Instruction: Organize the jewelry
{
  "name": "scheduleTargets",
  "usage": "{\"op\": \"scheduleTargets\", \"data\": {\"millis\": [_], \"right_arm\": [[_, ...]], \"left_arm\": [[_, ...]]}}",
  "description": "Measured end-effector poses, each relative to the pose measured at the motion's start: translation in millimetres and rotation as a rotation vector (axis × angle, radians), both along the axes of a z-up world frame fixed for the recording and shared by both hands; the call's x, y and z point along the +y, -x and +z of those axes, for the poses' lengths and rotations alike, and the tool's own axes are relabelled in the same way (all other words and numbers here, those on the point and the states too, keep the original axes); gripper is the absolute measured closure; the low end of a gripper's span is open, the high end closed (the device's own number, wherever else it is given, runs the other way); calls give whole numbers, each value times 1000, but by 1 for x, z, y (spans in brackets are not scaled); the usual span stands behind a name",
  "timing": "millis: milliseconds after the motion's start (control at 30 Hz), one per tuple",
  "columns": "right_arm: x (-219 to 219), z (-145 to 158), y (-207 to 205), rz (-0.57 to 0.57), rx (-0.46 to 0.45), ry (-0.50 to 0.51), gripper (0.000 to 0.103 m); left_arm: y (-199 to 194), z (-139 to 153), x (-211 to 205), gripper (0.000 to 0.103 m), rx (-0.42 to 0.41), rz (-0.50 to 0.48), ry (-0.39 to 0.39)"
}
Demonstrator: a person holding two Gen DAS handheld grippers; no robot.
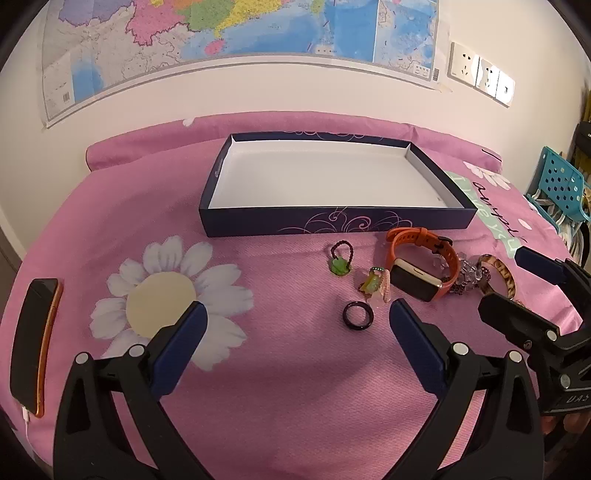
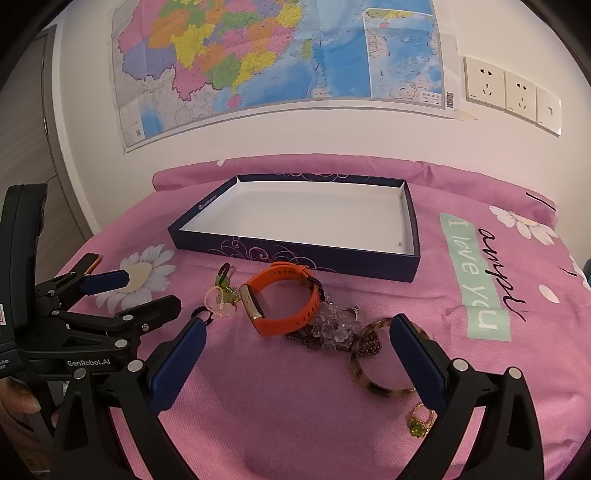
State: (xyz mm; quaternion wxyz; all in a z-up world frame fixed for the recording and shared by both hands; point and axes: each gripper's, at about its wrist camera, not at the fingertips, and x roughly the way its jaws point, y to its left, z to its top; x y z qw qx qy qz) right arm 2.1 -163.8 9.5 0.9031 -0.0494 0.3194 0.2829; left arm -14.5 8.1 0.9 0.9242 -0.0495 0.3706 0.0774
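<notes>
Pink bedding [image 1: 288, 373] with white daisies covers the bed, and a big colored map [image 1: 236, 33] hangs on the wall behind it.

From the left wrist view, the left gripper [image 1: 295, 321] has its blue fingers [image 1: 177, 347] spread wide and holds nothing. A dark ring [image 1: 357, 314] lies on the bedding between the two fingertips, not touching them. Past it sit a green bead ring [image 1: 340, 260] and a small green and pink charm [image 1: 375, 283]. An orange watch [image 1: 423, 264] lies just beside the charm, close to the front wall of a dark blue box [image 1: 332, 221] with a white inside. A phone [image 1: 35, 343] lies far off on the left edge. The other gripper shows at the right.

From the right wrist view, the right gripper [image 2: 297, 334] is also spread wide and empty. A brown spotted bangle [image 2: 373, 365] lies just by its right finger [image 2: 417, 363], which covers part of it. Clear crystal beads [image 2: 334, 325] touch the orange watch [image 2: 284, 299] and the bangle. A gold ring with a green stone [image 2: 419, 419] sits near the bottom. The box [image 2: 295, 254] rests behind them all with nothing in it.
</notes>
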Motion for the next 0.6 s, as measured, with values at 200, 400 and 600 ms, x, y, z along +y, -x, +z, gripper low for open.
{"op": "scheduleTargets", "data": {"millis": [200,400,600], "right_arm": [[-2,1,1,-3,1,3,7],[-1,0,1,-2,7,2,7],[-3,1,0,0,7,-3,7]], "left_arm": [[1,1,-1,6,-3,-8,-6],[-1,2,-2,6,-2,-12,-9],[-1,2,-4,6,-4,-13,-12]]}}
